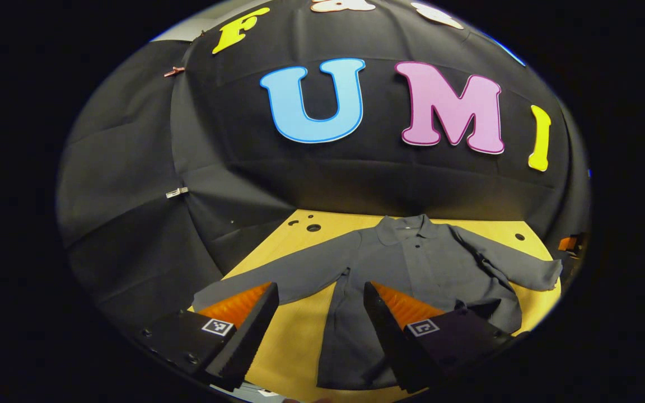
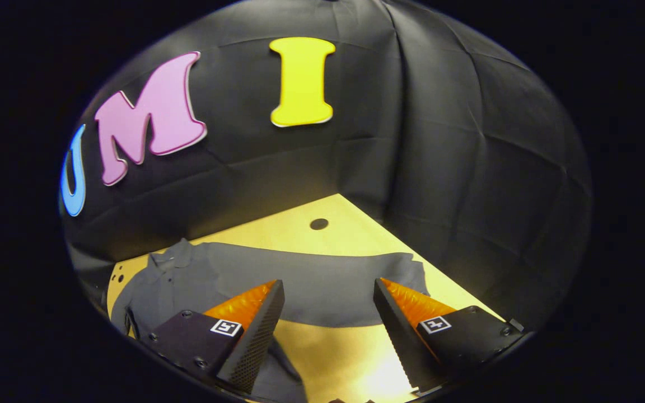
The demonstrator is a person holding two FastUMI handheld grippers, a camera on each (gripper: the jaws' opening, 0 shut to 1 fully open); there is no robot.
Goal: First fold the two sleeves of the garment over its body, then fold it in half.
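**A:** While both tools hang above the table, note the left gripper point(image 1: 320, 291) first: fingers spread wide apart, nothing between them, nothing touched.

**B:** Confirmed. In the left gripper view its two fingertips point(image 1: 269, 294) frame the lower left part of the garment point(image 1: 412, 263), but they sit above it, not on it. Right gripper point(image 2: 328, 288)?

**A:** Same entry. Jaws parted wide, empty. In the right gripper view they straddle the outstretched right sleeve point(image 2: 322, 280), again apart from the cloth.

**B:** Garment position?

**A:** Dark grey, collared, long-sleeved shirt with a buttoned placket, lying flat and face up on the yellow table point(image 1: 300, 336). Collar point(image 1: 406, 226) points toward the back wall, hem toward the grippers. Neither sleeve is folded over the body yet.

**B:** Sleeves in detail?

**A:** In the left gripper view the left sleeve point(image 1: 289, 271) runs out straight toward the table's left edge, with its cuff reaching the edge near the left finger. The other sleeve goes out to the right, with creases near the shoulder and a rumpled cuff point(image 1: 549, 277) near the table's right edge. In the right gripper view that same sleeve lies smooth across the table, ending just short of the edge by the side wall.

**B:** Surroundings?

**A:** Black cloth wall point(image 2: 468, 168) behind and to both sides. Round holes point(image 2: 318, 224) in the tabletop near the back: one beyond the right sleeve, and a few near the far left corner point(image 1: 312, 226). Two small clips point(image 1: 176, 192) pinch the cloth on the left wall.
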